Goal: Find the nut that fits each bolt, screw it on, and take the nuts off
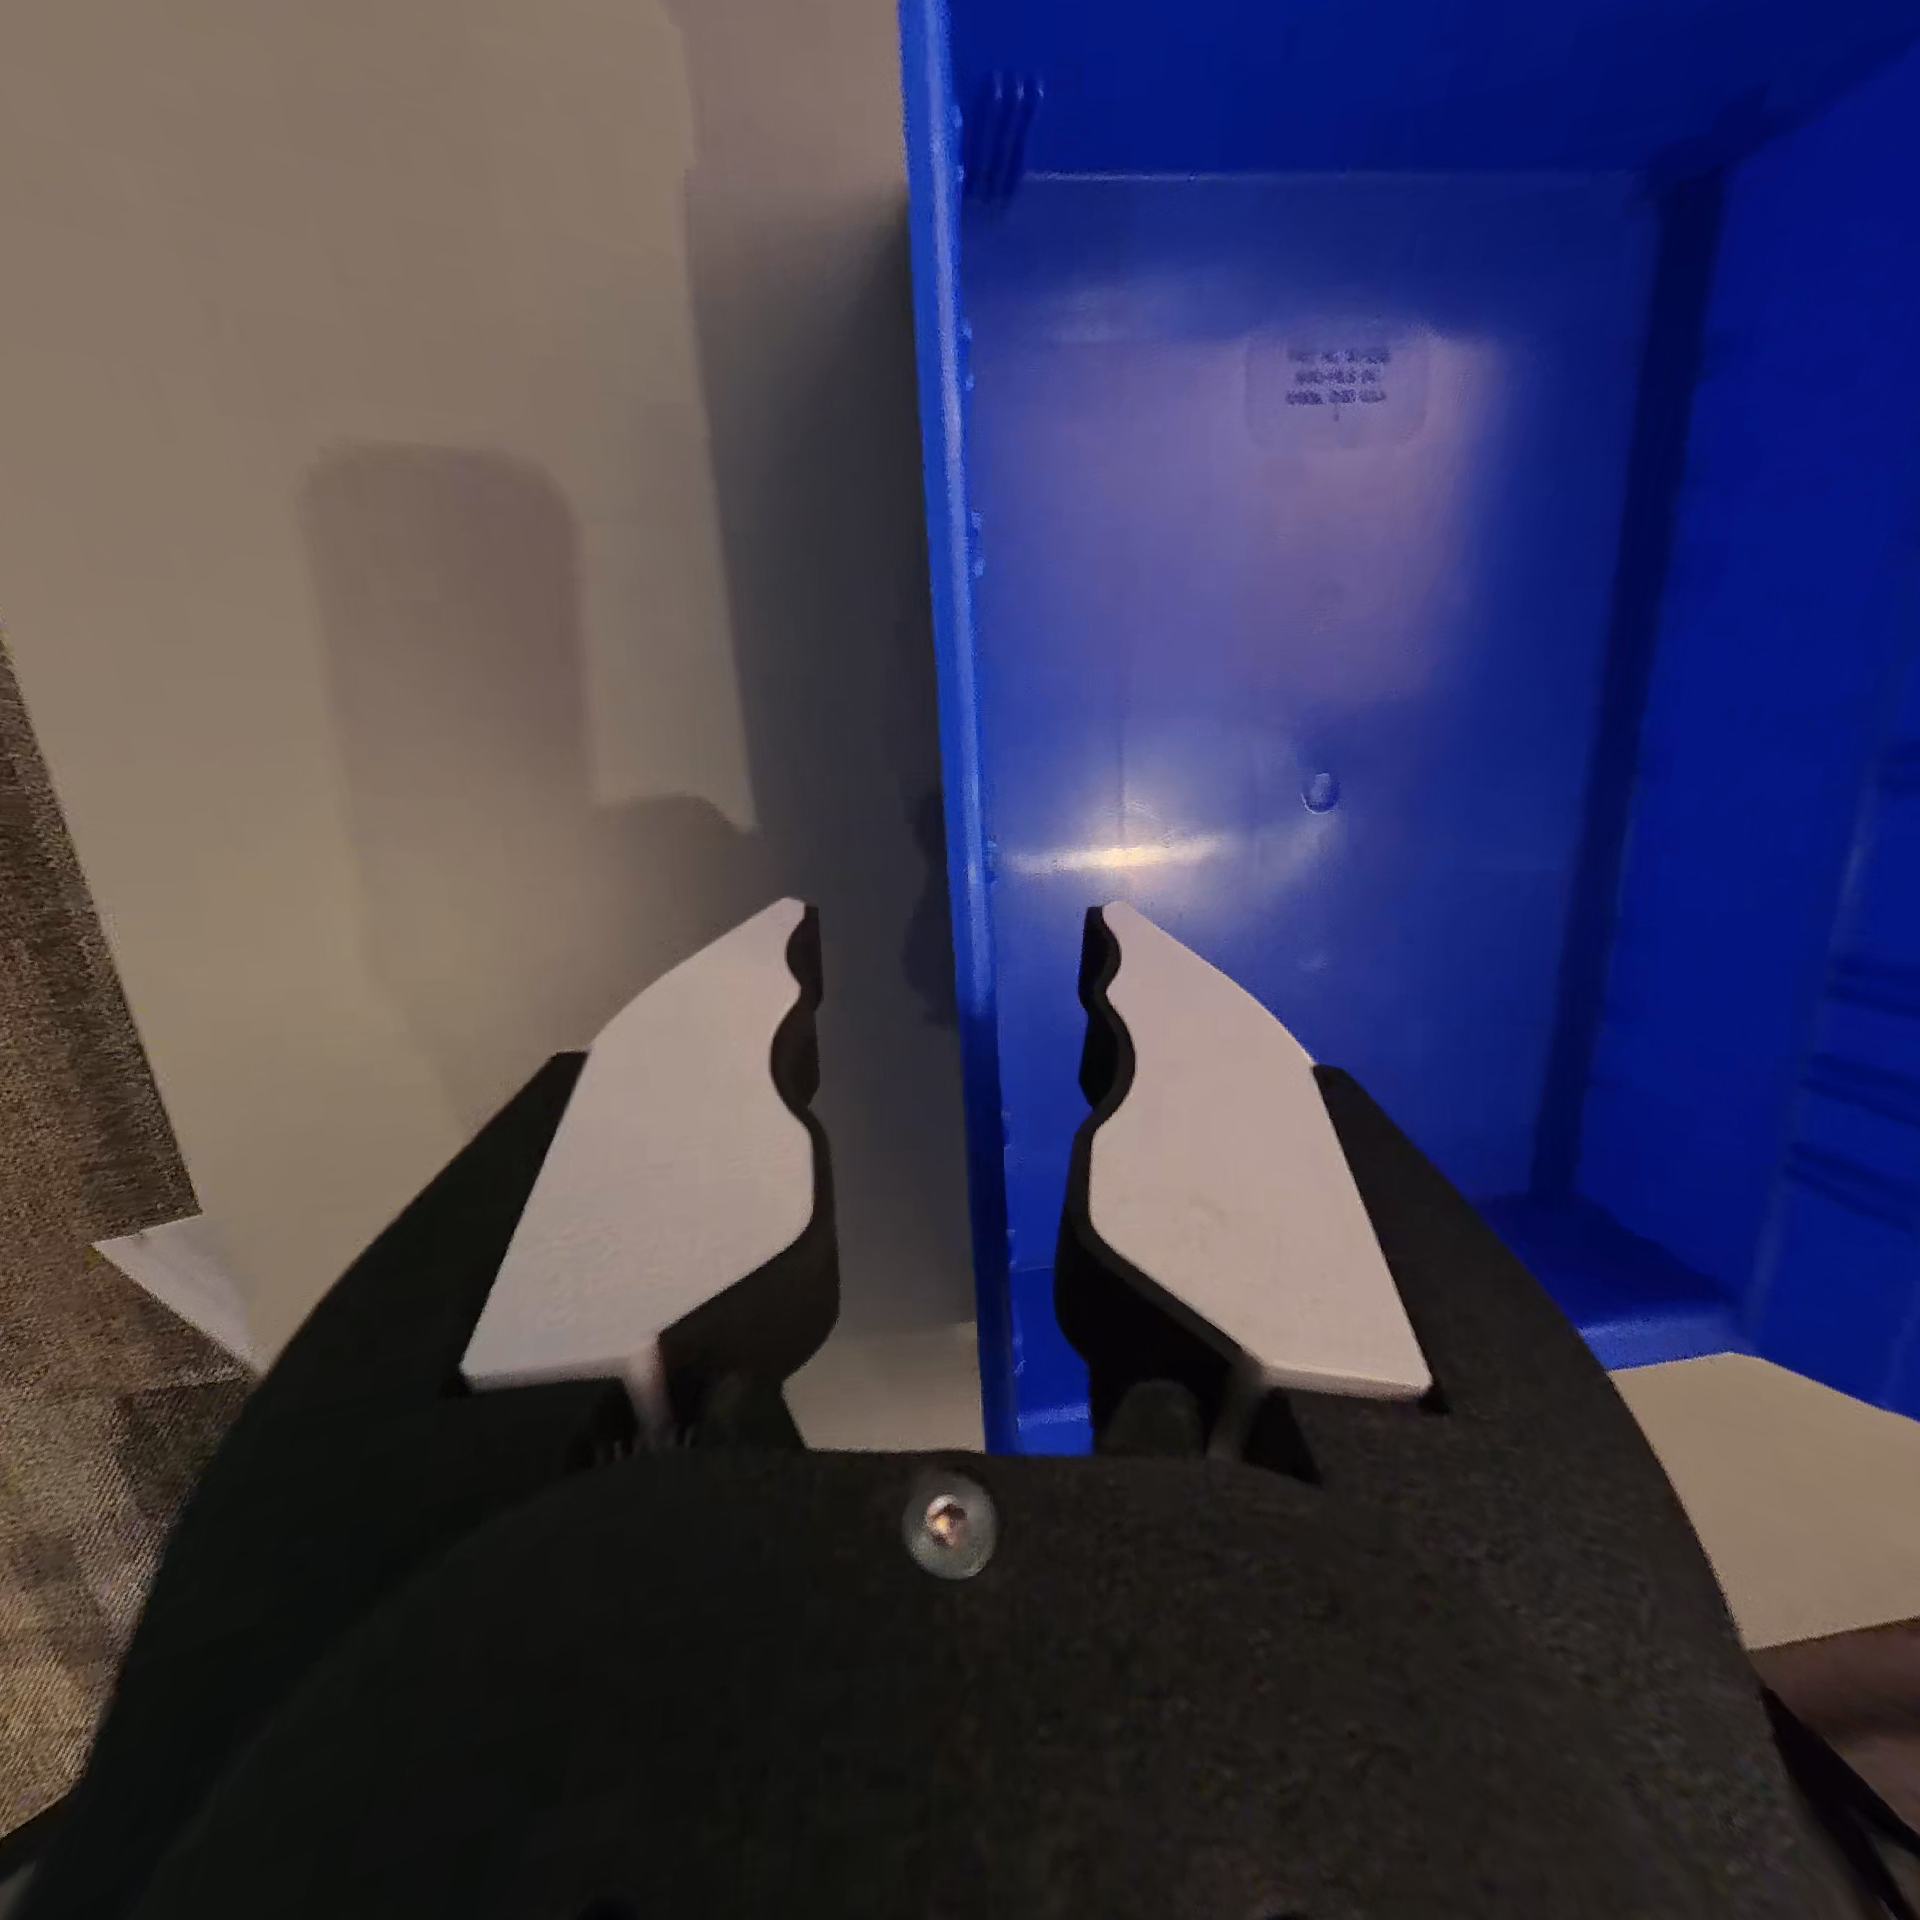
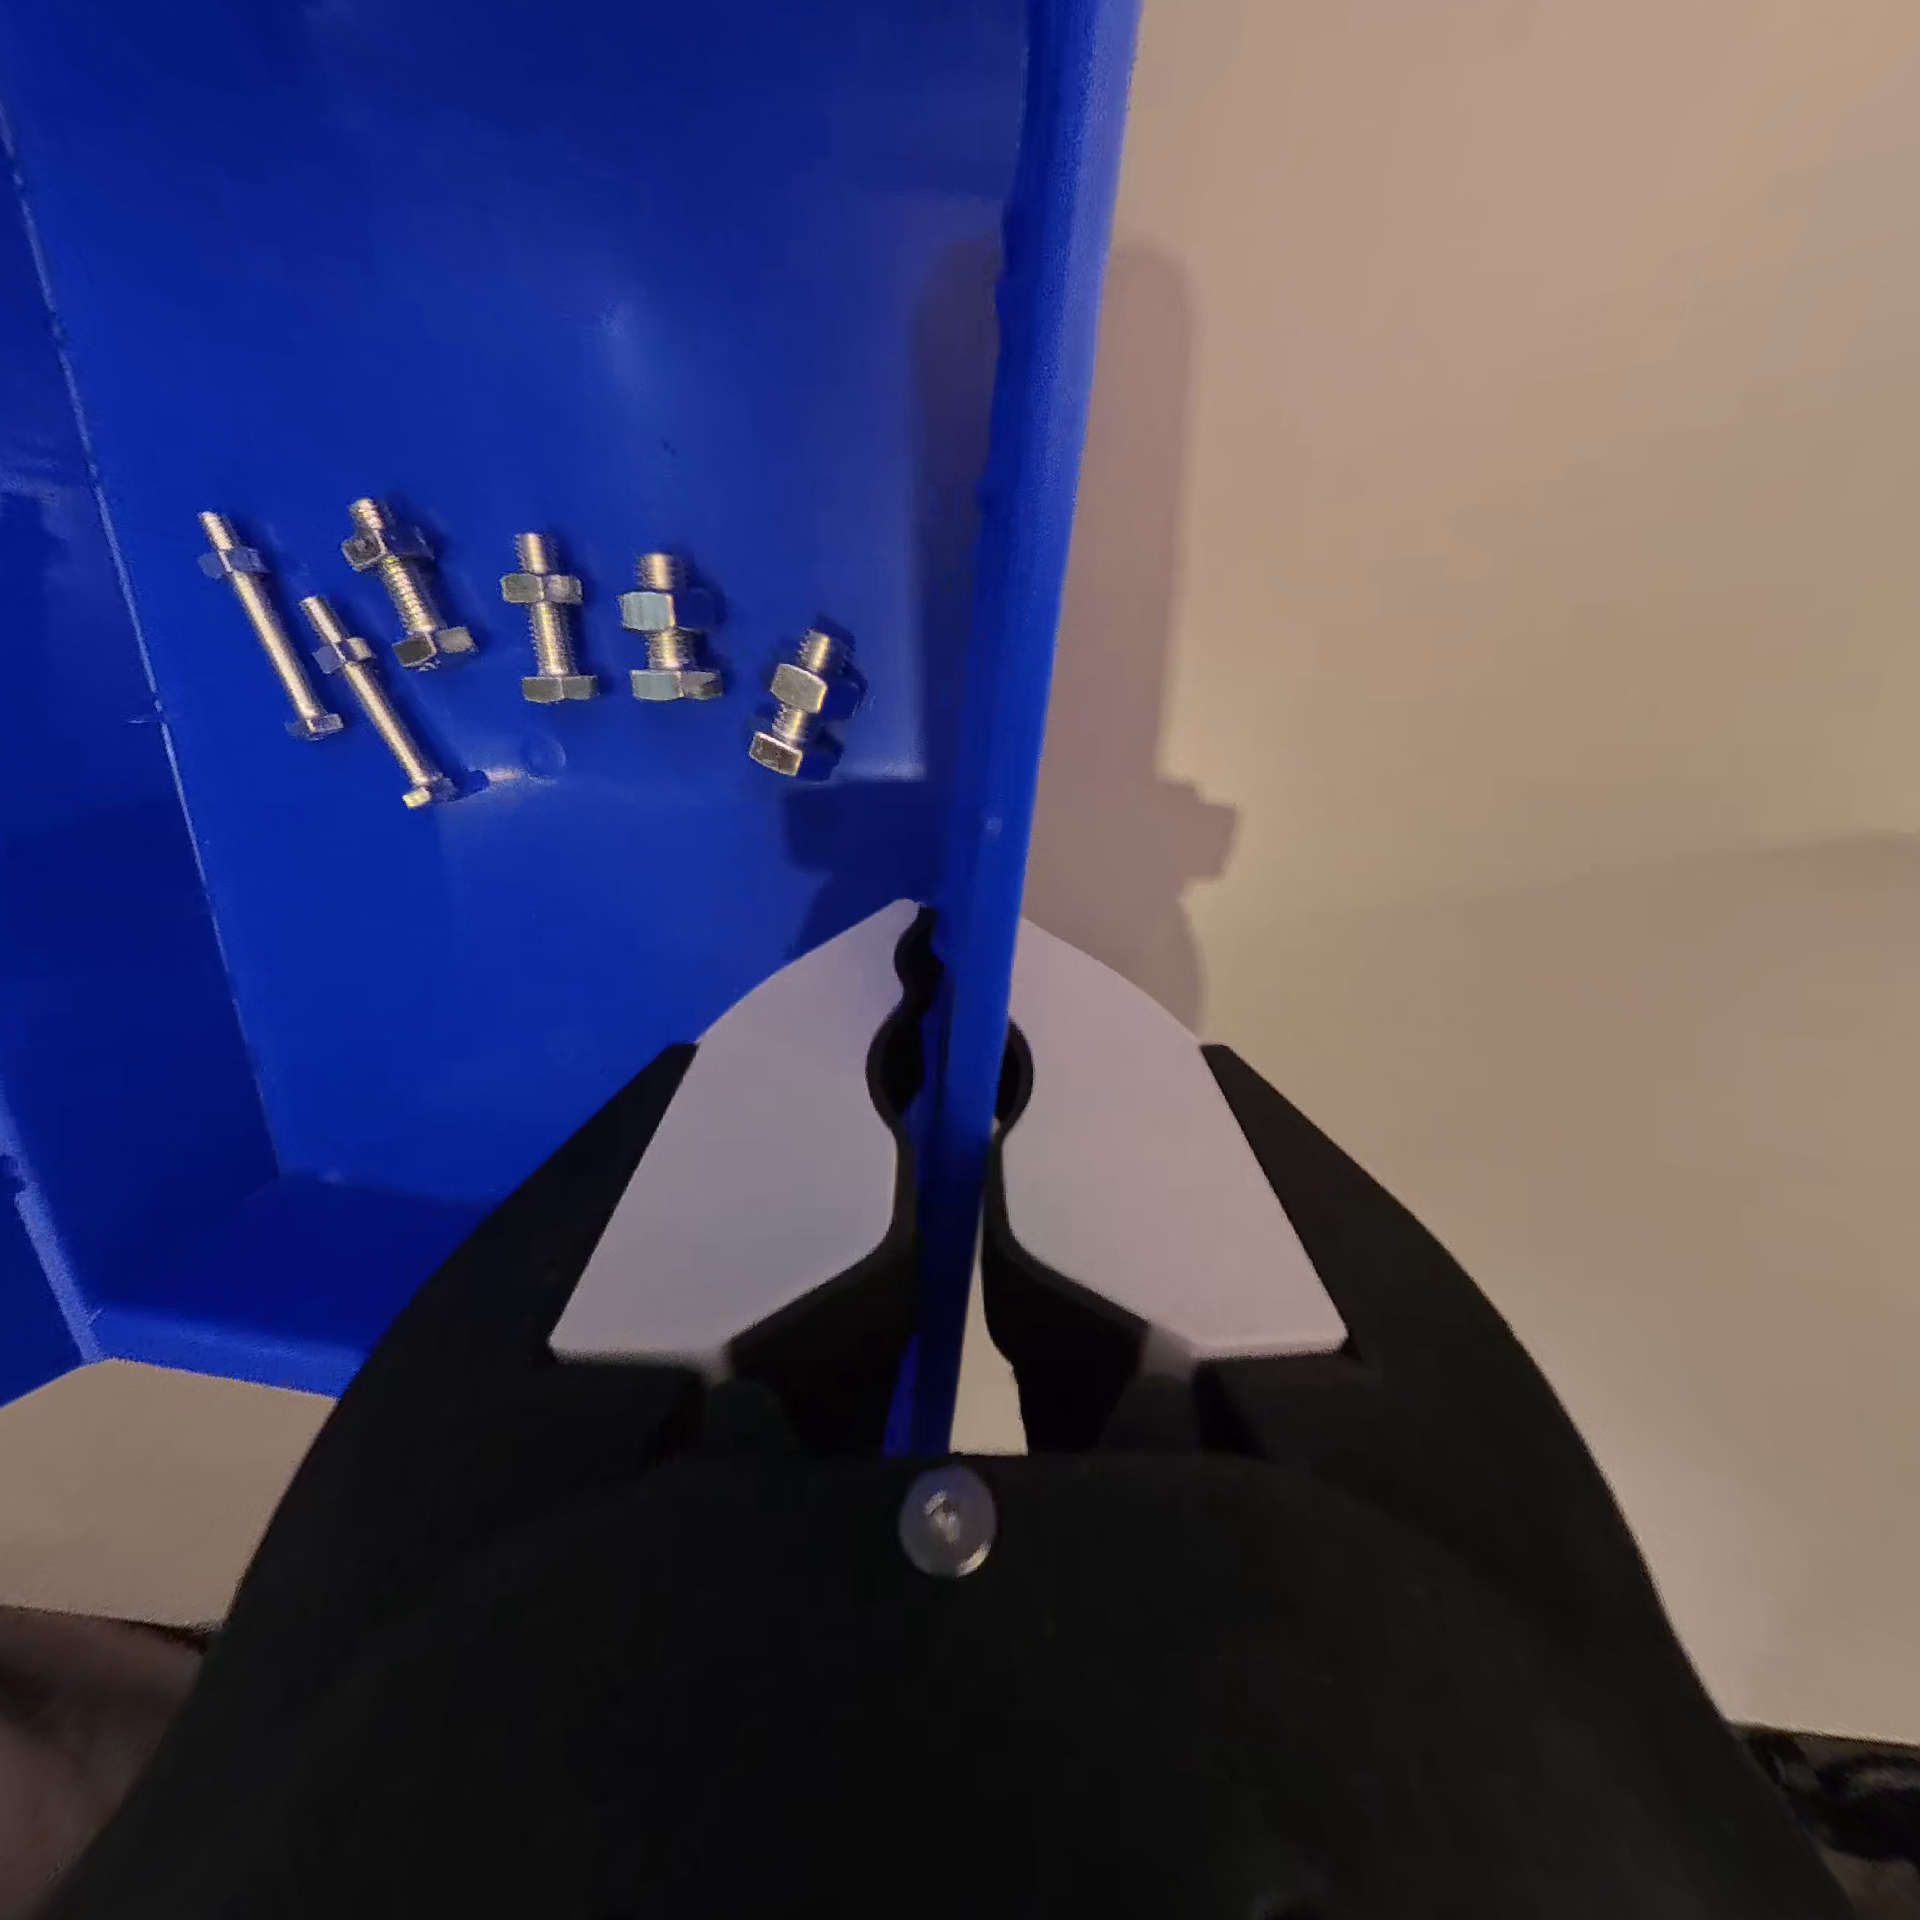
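Note:
A blue plastic bin [image 2: 540, 260] sits on a pale table. On its floor in the right wrist view lie several silver bolts, each with a nut on it: two long thin ones [image 2: 272, 629], and shorter thick ones [image 2: 549, 623] [image 2: 798, 707]. My right gripper [image 2: 961, 925] is shut on the bin's right wall [image 2: 1023, 623]. In the left wrist view my left gripper [image 1: 948, 925] is open and straddles the bin's left wall [image 1: 951, 623], one finger outside and one inside. The bin floor [image 1: 1299, 623] shows no bolts there.
The pale tabletop [image 1: 416, 416] lies left of the bin and also right of it [image 2: 1507, 520]. A grey-brown fabric surface [image 1: 73, 1195] lies beyond the table's left edge. There is about 80 cm between the tips of the two grippers.

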The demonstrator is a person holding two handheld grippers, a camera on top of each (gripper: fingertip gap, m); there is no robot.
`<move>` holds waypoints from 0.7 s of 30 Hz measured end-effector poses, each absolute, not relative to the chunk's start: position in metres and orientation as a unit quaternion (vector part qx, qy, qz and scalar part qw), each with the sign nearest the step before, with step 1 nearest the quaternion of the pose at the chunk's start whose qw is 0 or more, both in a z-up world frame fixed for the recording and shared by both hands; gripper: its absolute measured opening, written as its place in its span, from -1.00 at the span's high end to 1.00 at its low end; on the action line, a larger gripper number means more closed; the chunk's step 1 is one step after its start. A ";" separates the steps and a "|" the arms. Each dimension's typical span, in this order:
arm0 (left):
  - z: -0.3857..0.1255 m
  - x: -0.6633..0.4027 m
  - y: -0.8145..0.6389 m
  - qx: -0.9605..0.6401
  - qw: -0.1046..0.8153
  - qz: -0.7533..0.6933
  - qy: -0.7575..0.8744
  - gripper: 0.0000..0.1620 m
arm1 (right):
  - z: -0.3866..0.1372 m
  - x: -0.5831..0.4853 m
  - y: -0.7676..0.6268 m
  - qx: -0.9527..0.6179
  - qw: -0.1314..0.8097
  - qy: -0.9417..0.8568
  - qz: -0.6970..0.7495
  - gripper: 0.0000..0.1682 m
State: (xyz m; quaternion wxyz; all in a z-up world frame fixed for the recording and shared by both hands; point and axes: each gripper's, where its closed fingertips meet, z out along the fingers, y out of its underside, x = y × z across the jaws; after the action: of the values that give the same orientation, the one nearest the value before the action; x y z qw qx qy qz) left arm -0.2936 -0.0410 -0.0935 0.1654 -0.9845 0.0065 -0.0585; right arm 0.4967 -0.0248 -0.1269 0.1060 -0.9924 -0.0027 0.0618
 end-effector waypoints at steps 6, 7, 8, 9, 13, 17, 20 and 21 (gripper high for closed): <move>-0.094 -0.277 -0.038 -0.982 0.159 -0.102 0.011 0.64 | -0.127 0.496 -0.025 -0.993 0.105 -0.001 0.058 0.90; -0.096 -0.277 -0.040 -0.984 0.151 -0.097 0.012 0.65 | -0.128 0.496 -0.025 -0.993 0.105 0.000 0.060 0.90; -0.097 -0.279 -0.040 -0.985 0.148 -0.088 0.014 0.69 | -0.128 0.496 -0.025 -0.993 0.105 0.001 0.061 0.90; -0.098 -0.280 -0.039 -0.986 0.147 -0.082 0.017 0.71 | -0.128 0.496 -0.025 -0.993 0.104 0.000 0.061 0.90; -0.100 -0.282 -0.039 -0.989 0.138 -0.060 0.016 0.84 | -0.129 0.494 -0.026 -0.993 0.097 -0.001 0.063 0.90; -0.101 -0.262 -0.037 -0.990 0.123 -0.054 0.049 0.95 | -0.130 0.487 -0.028 -0.994 0.084 0.002 0.072 0.91; -0.101 -0.235 -0.032 -0.990 0.112 -0.042 0.080 0.94 | -0.130 0.469 -0.029 -0.994 0.074 -0.002 0.079 0.90; -0.102 -0.223 -0.032 -0.989 0.107 -0.040 0.094 0.94 | -0.130 0.462 -0.029 -0.995 0.071 -0.005 0.076 0.90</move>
State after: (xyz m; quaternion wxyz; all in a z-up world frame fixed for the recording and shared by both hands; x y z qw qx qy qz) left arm -0.2228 -0.0318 -0.1018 0.1072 -0.9889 0.0944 -0.0402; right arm 0.4618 -0.0288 -0.1301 0.0707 -0.9945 -0.0048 0.0765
